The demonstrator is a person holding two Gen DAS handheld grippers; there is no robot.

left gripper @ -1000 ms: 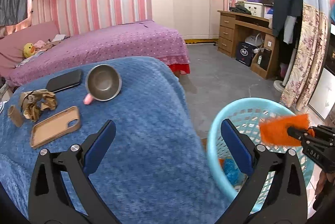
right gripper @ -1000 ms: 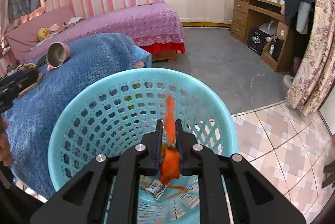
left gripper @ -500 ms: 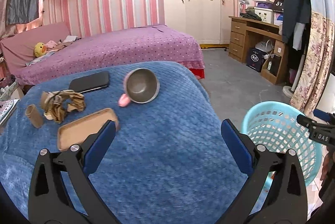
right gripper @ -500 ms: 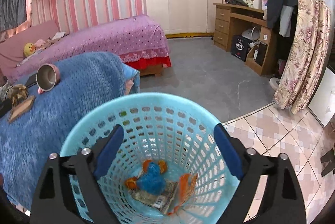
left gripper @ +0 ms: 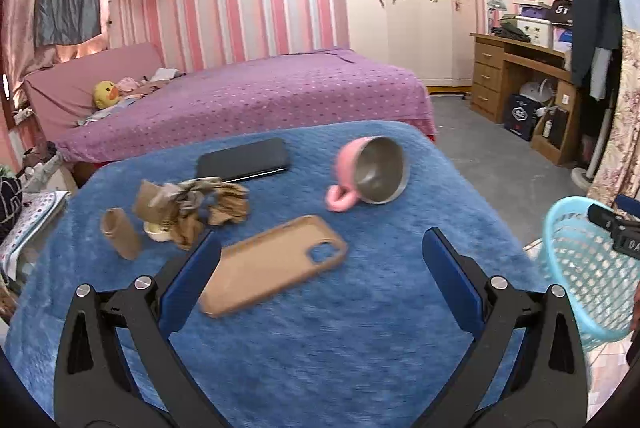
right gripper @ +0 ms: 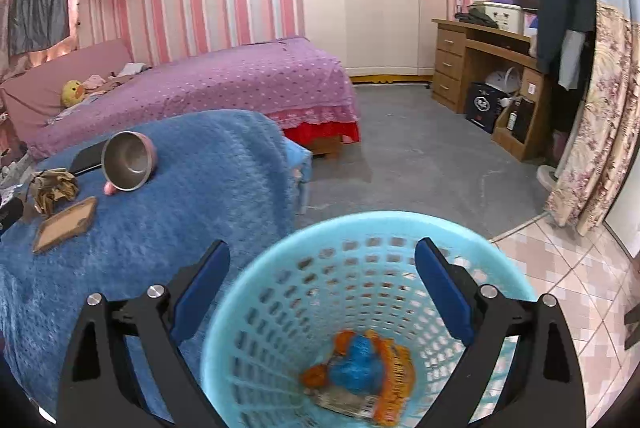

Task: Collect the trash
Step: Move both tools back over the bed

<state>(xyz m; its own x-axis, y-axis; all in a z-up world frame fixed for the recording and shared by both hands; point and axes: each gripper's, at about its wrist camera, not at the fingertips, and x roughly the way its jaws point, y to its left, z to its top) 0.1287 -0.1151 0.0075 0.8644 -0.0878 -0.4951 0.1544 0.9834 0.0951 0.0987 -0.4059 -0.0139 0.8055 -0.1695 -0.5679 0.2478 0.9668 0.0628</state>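
My left gripper [left gripper: 320, 264] is open over the blue blanket [left gripper: 340, 340], nothing between its fingers. Ahead of it lie crumpled brown paper [left gripper: 196, 205], a cardboard tube [left gripper: 120, 234] and a small pale scrap [left gripper: 158, 234]. My right gripper [right gripper: 322, 286] is open above the light-blue basket [right gripper: 256, 308], which holds orange and blue wrappers [right gripper: 360, 368] at its bottom. The same basket [left gripper: 588, 268] shows at the right edge of the left wrist view, with the right gripper's tip [left gripper: 614, 224] over it. The crumpled paper [right gripper: 52, 187] also appears far left in the right wrist view.
On the blanket lie a tan phone case [left gripper: 276, 264], a black phone [left gripper: 244, 159] and a tipped pink steel-lined cup [left gripper: 372, 171]. A purple bed [left gripper: 248, 99] stands behind, a wooden desk [left gripper: 516, 79] to the right. Grey floor and tiles [right gripper: 580, 292] surround the basket.
The right gripper opened and dropped the orange wrapper into the basket, then rose and drew back. The left gripper swung left from the basket, over the blanket, toward the crumpled paper.
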